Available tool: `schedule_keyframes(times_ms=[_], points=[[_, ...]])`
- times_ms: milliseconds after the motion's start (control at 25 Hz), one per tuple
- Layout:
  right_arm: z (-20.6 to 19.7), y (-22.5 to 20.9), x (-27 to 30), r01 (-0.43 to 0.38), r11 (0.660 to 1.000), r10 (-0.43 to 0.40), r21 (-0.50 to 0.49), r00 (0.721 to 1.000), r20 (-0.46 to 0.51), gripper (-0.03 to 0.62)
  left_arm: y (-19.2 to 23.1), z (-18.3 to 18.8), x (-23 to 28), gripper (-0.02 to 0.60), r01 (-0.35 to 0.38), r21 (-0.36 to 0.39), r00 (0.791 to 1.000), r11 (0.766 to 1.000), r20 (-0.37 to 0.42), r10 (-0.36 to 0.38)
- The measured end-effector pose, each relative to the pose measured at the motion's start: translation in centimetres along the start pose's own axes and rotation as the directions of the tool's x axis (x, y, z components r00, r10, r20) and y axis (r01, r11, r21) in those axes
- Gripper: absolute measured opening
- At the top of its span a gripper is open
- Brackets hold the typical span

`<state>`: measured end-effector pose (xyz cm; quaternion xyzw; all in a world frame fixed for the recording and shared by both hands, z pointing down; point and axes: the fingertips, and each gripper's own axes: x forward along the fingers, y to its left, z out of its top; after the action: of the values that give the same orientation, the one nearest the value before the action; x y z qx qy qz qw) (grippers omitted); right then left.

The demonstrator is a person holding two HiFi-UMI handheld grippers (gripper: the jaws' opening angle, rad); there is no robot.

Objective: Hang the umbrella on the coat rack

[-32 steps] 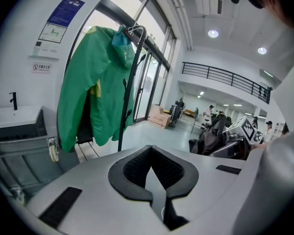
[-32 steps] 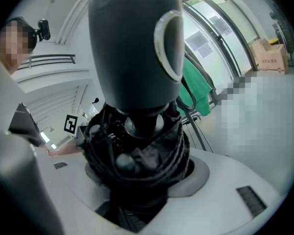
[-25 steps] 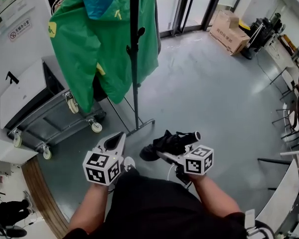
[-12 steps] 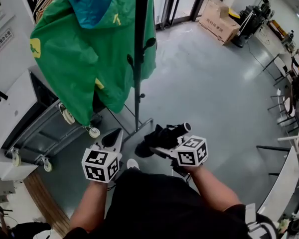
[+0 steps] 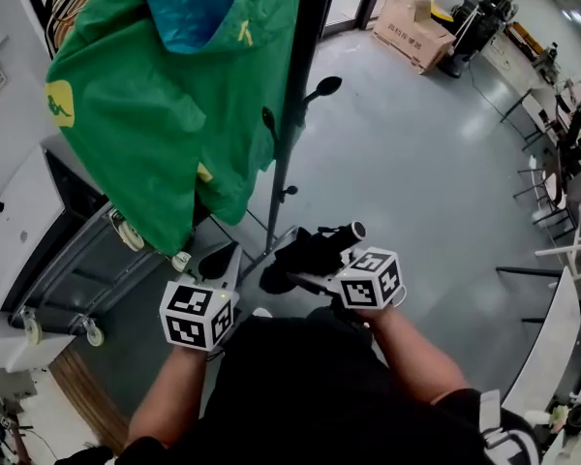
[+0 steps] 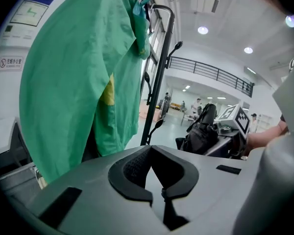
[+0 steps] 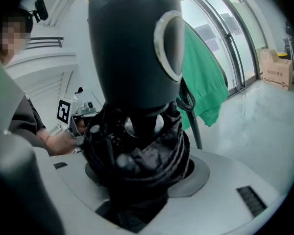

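Note:
The black coat rack [image 5: 301, 85] stands ahead of me, with hook arms [image 5: 322, 88] jutting from its pole and a green jacket [image 5: 145, 114] draped on its left side. A folded black umbrella [image 5: 305, 252] lies across my right gripper [image 5: 315, 279], which is shut on it; its handle end [image 5: 353, 231] points right. In the right gripper view the umbrella's folds [image 7: 137, 151] fill the jaws and its grey handle [image 7: 132, 48] rises above. My left gripper [image 5: 223, 258] is shut and empty, low beside the pole [image 6: 159, 77].
A grey wheeled cart [image 5: 97, 269] sits under the jacket at the left, beside a white cabinet [image 5: 15, 231]. A cardboard box [image 5: 412, 29] lies by the glass doors at the back. Chairs and desks [image 5: 562, 163] line the right side.
Both grippers and my view have come closer to the rack; the pole and jacket loom larger. The umbrella stays in the right gripper, now nearer the pole's base.

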<state>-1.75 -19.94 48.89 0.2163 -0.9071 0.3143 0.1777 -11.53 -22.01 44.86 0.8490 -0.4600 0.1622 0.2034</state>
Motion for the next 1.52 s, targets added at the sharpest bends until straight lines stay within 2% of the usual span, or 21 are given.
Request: schedule_keyframes(times_ms=[280, 760, 1080, 1520], points=[[1.9, -0.6, 1.4, -0.003, 0.998, 0.002, -0.055, 1.000, -0.024, 0.235, 1.6, 0.1, 1.1, 0.015, 0.016, -0.007, 1.000, 1.000, 0.001, -0.016], [5.9, -2.3, 2.7, -0.098, 0.978, 0.079, -0.183, 0.991, -0.108, 0.235, 3.2, 1.2, 2.1, 0.015, -0.078, -0.078, 0.996, 0.994, 0.035, 0.081], [6.4, -3.7, 4.4, -0.152, 0.977, 0.126, -0.152, 0.978, -0.167, 0.235, 3.8, 0.5, 2.4, 0.015, -0.094, -0.107, 0.995, 0.990, 0.011, 0.095], [5.0, -4.4, 5.2, -0.154, 0.981, 0.129, -0.121, 0.973, -0.193, 0.235, 4.0, 0.4, 2.5, 0.015, -0.090, -0.109, 0.996, 0.990, -0.001, 0.091]])
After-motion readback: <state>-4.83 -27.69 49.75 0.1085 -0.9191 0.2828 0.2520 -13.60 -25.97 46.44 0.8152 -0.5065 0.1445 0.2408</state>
